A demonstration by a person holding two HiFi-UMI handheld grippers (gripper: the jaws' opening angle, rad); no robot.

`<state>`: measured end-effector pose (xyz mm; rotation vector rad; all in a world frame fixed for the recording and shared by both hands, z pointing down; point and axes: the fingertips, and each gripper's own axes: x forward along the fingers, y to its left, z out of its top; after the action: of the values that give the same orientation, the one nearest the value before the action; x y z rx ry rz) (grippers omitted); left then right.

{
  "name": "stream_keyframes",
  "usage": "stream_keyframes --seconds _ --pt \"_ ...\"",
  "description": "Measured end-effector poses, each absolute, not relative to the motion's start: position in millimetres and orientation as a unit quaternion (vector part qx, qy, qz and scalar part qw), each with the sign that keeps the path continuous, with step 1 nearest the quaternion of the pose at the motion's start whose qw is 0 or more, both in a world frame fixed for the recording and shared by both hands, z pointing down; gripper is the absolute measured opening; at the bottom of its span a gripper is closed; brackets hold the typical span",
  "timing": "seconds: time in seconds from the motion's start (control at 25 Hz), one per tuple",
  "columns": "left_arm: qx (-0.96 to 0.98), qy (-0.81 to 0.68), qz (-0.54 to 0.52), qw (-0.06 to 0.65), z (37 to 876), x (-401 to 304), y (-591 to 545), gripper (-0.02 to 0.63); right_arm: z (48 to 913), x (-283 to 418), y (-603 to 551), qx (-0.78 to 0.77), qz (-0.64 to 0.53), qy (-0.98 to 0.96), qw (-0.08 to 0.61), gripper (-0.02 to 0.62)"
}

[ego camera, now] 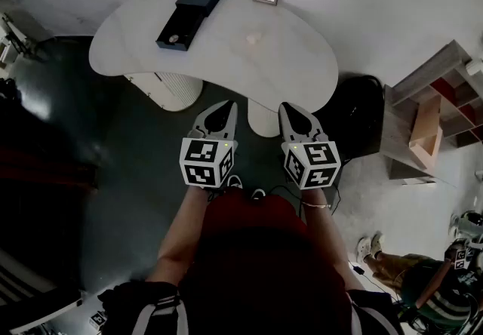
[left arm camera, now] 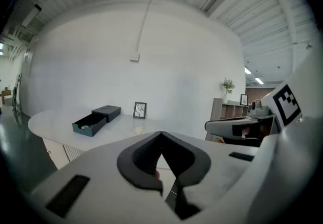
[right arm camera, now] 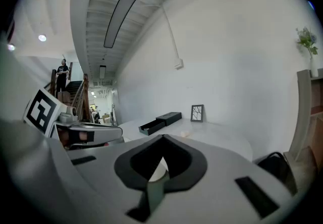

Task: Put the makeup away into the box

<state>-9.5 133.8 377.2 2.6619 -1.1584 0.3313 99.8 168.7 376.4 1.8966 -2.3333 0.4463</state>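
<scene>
Left tongs and right tongs are held shut and empty, short of the bench. Makeup is seen on it well ahead, right of the box, too small for its axis to be judged; the open box is angled near-left to far-right.

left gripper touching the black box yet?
Apart. In the head view the left gripper sits short of the table's near edge, while the black box lies at the far side, with bare tabletop between them.
</scene>
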Motion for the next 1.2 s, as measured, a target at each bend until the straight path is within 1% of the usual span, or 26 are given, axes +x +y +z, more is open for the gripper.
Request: stream_keyframes --seconds 0.56,0.84,1.2 --pt "0.905 -0.394 0.126 0.097 375.8 16.9 144.8 0.023 372.3 113.8 182.0 0.624 0.137 -0.768 0.038 0.014" --pt "0.904 -0.398 0.127 0.094 371.4 19.3 139.8 0.025 368.8 115.2 183.3 0.621 0.139 -0.771 0.033 0.014" --pt "0.905 -0.387 0.140 0.106 385.9 28.4 117.0 0.035 374.2 123.0 164.7 0.623 0.147 -0.768 0.034 0.014"
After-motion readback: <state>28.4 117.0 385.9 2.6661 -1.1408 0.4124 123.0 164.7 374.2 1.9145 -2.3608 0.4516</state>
